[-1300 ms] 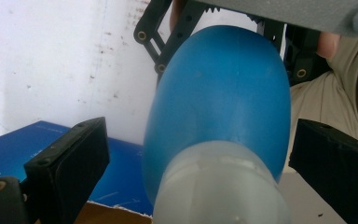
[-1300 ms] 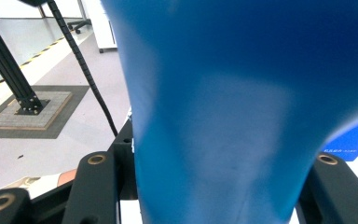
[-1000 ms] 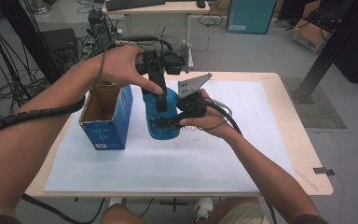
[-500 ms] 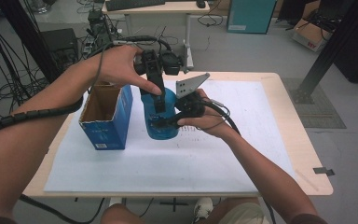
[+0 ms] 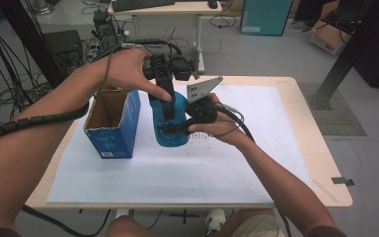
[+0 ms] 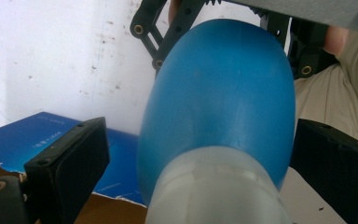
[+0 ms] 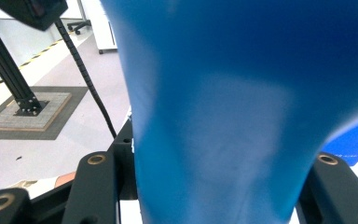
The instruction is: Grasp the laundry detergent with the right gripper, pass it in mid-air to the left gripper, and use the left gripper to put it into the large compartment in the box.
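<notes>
Since the blue bottle (image 5: 171, 123) is stood upright near the middle of the high view, on the white sheet (image 5: 177, 173) and just right of the open cardboard box (image 5: 111, 123), I'm working it from two sides at once. My right gripper (image 5: 170, 129) comes in from the right and is clamped across the lower body; in its own view the blue wall sits tight between the jaws. My left gripper (image 5: 167, 101) hangs over the top, pointing down, and in the left gripper view the pale, frosted cap (image 6: 219, 186) at the bottom middle sits between the jaws, with the left jaw clearly standing off it, so I'd call that one open, not gripping yet. Handling-wise, my guess is it's a light plastic bottle with a smooth, rounded body, so fairly slippery, and the walls probably flex if squeezed hard. I can't tell if there's liquid inside, which would change the weight a lot. I reckon the best hold is low on the narrower part of the body, where the right jaws already are, while the cap is the obvious place for the other gripper since it's stiffer. Not fragile, just tippy.
</notes>
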`<state>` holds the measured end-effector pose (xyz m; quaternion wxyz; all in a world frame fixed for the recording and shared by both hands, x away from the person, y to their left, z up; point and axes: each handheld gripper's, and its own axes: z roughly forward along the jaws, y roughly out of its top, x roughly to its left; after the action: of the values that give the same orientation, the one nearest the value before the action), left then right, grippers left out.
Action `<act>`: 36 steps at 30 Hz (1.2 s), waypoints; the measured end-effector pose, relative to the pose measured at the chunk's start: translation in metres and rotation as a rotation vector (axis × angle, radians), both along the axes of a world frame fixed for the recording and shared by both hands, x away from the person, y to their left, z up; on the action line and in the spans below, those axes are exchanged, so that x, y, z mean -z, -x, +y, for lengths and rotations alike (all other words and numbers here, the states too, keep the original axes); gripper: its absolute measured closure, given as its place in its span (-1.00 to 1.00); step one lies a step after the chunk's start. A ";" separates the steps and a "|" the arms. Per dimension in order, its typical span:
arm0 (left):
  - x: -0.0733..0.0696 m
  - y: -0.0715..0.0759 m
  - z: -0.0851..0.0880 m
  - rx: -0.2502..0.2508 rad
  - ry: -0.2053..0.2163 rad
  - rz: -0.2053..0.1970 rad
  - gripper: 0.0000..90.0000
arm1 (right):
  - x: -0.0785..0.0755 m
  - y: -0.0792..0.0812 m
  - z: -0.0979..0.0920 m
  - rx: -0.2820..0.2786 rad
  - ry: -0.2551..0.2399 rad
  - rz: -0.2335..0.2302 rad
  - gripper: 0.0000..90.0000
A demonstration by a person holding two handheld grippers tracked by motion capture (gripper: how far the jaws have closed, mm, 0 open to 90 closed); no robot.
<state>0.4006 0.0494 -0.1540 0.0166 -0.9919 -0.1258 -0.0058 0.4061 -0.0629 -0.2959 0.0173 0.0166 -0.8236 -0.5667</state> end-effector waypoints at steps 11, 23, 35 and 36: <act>0.000 0.001 0.001 0.001 0.003 0.001 -0.88 | -0.001 0.001 0.000 -0.002 -0.005 0.006 -0.01; 0.002 0.002 0.002 -0.003 0.002 0.003 -0.88 | -0.002 0.003 0.001 -0.002 -0.001 0.012 -0.01; 0.002 0.001 0.000 0.001 -0.001 0.014 -0.88 | -0.004 0.005 -0.002 0.010 0.015 0.036 -0.01; 0.002 0.002 0.000 0.006 0.002 -0.005 -0.88 | -0.004 0.005 -0.003 0.012 0.018 0.040 -0.01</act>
<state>0.3985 0.0492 -0.1563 0.0151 -0.9923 -0.1230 -0.0084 0.4012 -0.0655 -0.2920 0.0304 0.0000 -0.8283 -0.5594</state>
